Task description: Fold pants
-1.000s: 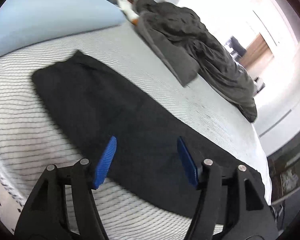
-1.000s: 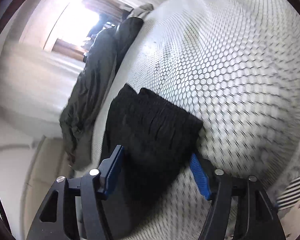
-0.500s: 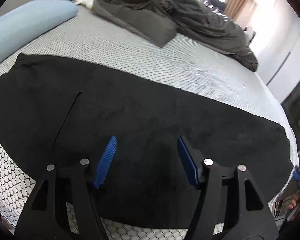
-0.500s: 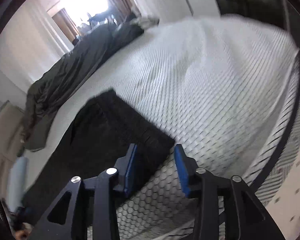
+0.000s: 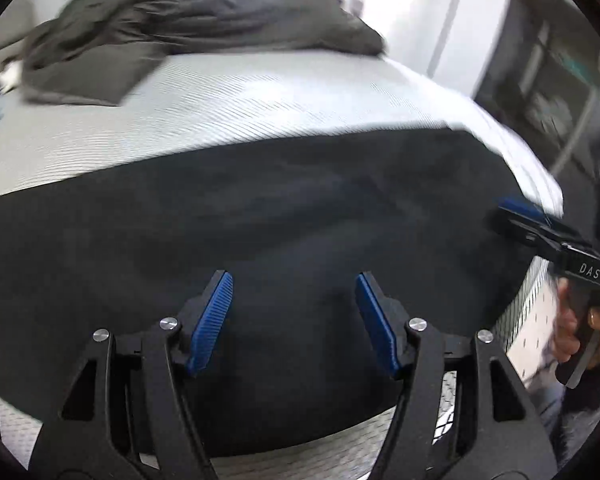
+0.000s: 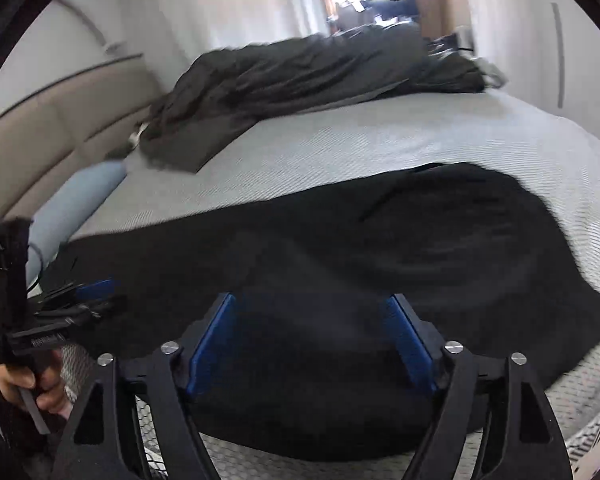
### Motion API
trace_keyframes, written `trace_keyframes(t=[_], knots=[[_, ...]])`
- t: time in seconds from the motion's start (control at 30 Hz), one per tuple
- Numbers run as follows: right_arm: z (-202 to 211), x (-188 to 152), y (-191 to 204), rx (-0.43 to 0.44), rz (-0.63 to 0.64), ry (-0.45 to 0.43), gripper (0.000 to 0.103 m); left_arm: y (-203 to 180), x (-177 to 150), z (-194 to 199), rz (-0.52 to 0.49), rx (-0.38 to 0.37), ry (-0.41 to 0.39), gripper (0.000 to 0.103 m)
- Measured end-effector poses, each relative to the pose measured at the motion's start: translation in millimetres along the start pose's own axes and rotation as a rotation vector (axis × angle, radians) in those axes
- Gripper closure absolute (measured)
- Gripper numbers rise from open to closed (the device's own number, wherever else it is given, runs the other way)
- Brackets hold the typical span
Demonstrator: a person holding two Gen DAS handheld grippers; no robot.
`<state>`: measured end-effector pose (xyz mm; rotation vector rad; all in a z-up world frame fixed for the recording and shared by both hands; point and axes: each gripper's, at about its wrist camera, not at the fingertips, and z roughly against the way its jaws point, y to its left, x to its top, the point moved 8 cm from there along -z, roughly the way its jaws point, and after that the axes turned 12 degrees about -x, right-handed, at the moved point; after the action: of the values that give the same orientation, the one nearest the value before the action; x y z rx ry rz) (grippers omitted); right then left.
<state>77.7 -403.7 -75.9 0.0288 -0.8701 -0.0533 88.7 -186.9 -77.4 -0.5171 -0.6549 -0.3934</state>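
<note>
The big bed (image 6: 380,136) has a pale grey cover with a tiny pattern. A dark grey blanket (image 6: 300,76) lies in a heap at the far side, and a light blue pillow (image 6: 76,208) sits by the headboard.

The black pants (image 5: 260,208) lie flat and long along the near edge of the bed, already laid in one long strip. They look soft, floppy and light (they will bend and sag wherever they are lifted). A good place to grab is an end of the strip, at both corners, so it can be carried over to the other end.

The left gripper (image 5: 294,320) hovers over the middle of the pants with its blue pads spread apart and nothing between them. The right gripper (image 6: 312,344) hovers near the other end. Its jaws have just been opening and now stand wide, with no cloth pinched.
</note>
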Motion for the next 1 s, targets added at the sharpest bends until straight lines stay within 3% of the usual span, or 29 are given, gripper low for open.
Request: trace_keyframes(t=[0.13,0.23,0.3,0.4,0.43,0.47,0.53,0.6,0.73,0.8,0.9,0.97,1.0], knots=[[-28.0,-26.2,45.2,0.06,0.153,0.073,0.022,-17.8,-11.3,-24.7,-0.077,0.036,0.057,0.042],[-42.2,-43.5,28.1,-0.097,0.267,0.083,0.023,-5.3,-11.3,-35.0,-0.047,0.019,0.071,0.042],[-33.9,-44.1,-6.3,-0.138,0.216,0.068,0.023,2.8,-13.5,-29.3,-0.029,0.015,0.06,0.042],[-15.8,-46.7,-76.3,-0.385,0.169,0.032,0.021,15.5,-16.3,-20.4,-0.019,0.023,0.055,0.041],[-11.1,-49.4,-104.5,-0.497,0.132,0.041,0.018,17.8,-19.3,-17.8,-0.017,0.023,0.055,0.041],[-9.1,-53.5,-126.0,-0.549,0.08,0.06,0.018,18.4,-20.5,-17.1,-0.019,0.023,0.056,0.041],[-8.2,-57.1,-134.8,-0.476,-0.002,0.08,0.018,22.2,-18.0,-13.9,-0.026,0.028,0.053,0.041],[2.5,-49.8,-127.4,-0.488,-0.002,0.042,0.017,20.4,-13.7,-7.8,-0.022,0.037,0.051,0.041],[20.7,-37.5,-67.9,-0.333,0.014,-0.024,0.017,23.4,8.4,3.6,0.002,0.007,0.015,0.041],[11.7,-33.6,-24.0,-0.231,0.064,-0.005,0.017,20.0,25.2,-5.7,-0.004,-0.005,0.016,0.041],[-14.1,-38.8,32.0,-0.152,0.198,0.057,0.017,13.8,41.5,-27.5,0.008,-0.021,0.061,0.041],[-28.3,-50.1,54.8,-0.158,0.298,0.101,0.017,11.3,46.8,-40.4,-0.019,-0.03,0.097,0.04],[-39.3,-53.8,62.6,-0.175,0.349,0.12,0.017,15.9,46.3,-47.7,-0.043,0.006,0.127,0.04]])
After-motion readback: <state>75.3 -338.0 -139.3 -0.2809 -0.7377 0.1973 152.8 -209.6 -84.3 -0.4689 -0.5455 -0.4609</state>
